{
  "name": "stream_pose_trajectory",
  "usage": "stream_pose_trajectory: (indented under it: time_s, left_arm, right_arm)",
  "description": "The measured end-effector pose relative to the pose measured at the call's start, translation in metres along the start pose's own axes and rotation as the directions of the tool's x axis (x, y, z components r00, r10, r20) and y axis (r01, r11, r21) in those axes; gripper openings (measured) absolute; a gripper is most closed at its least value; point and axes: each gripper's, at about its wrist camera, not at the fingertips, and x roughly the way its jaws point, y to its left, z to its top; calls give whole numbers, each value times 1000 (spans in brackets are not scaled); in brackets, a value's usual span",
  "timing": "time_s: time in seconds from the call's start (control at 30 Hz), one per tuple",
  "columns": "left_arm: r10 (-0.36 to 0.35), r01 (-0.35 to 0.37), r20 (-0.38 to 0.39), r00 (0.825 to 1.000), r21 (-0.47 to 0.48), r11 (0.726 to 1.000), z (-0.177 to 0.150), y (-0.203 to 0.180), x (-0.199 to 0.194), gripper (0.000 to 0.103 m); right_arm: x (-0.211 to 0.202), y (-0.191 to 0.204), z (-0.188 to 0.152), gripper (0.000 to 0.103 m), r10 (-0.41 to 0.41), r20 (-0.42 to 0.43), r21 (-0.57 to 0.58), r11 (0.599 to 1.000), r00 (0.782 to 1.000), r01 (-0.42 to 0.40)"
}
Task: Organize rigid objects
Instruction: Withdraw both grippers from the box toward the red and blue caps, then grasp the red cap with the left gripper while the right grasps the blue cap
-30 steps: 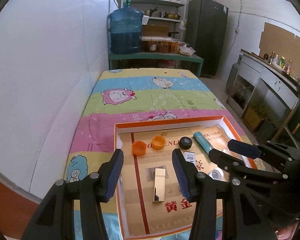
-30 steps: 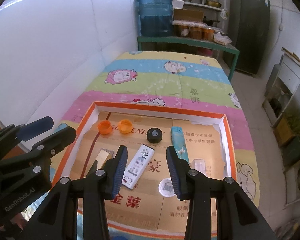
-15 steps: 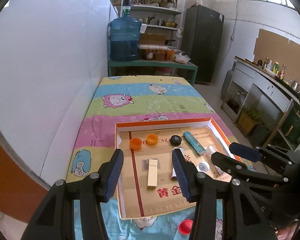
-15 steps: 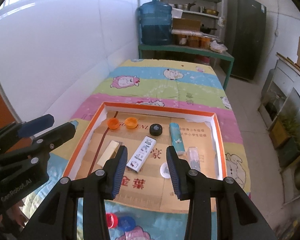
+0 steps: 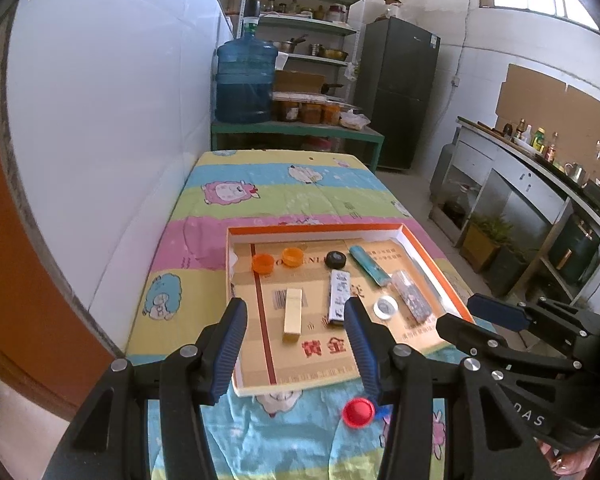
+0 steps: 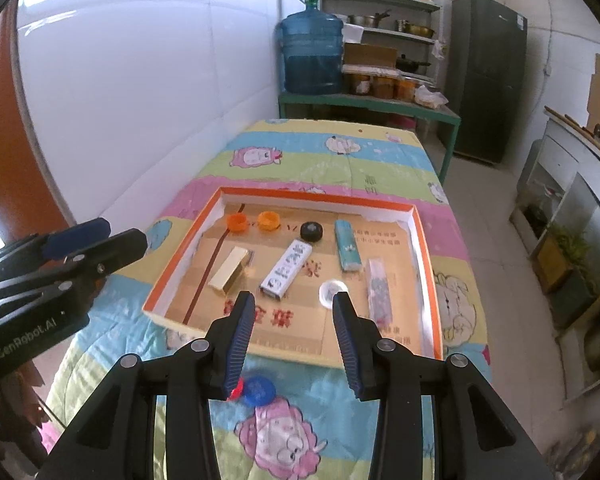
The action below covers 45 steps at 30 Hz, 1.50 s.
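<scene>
Both units idle above the near edge of the surface. The left hand-held gripper has its jaws apart and empty; the right hand-held gripper likewise. The orange-rimmed tray holds the sorted items, including a gold bar and two orange caps. A red cap and blue cap lie touching on the quilt, outside the tray (near rim). Recommended: descend vertically on one cap, straddle its rim, close squarely so the neighbour is not knocked away.
</scene>
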Motion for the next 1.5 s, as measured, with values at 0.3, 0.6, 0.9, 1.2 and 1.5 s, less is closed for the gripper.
stream_pose_trajectory:
  time_s: [0.3,0.6,0.9,1.2,1.5]
  left_arm:
    - [-25,25,-8,1000,12,1000,-21,-8,-16,50]
    - [-47,47,-19,999,11,999,-42,-12,-24,50]
    - [-62,61,-63,996,-10,998,-62,-12,-5,50]
    - [-79,76,-101,992,-33,997,-78,-9,14,50]
    - [-83,78,-133,988,-42,996,-84,-7,28,50]
  right_arm:
    - [-11,3,-25,42,-4,-16,4,1000,1000,4]
    - [-17,7,-46,42,-2,-29,0,1000,1000,2]
    - [9,11,-75,42,27,-94,6,1000,995,-27]
    - [37,16,-93,42,31,-133,-20,999,991,-34]
    - [59,21,-95,42,15,-151,-54,998,988,-24]
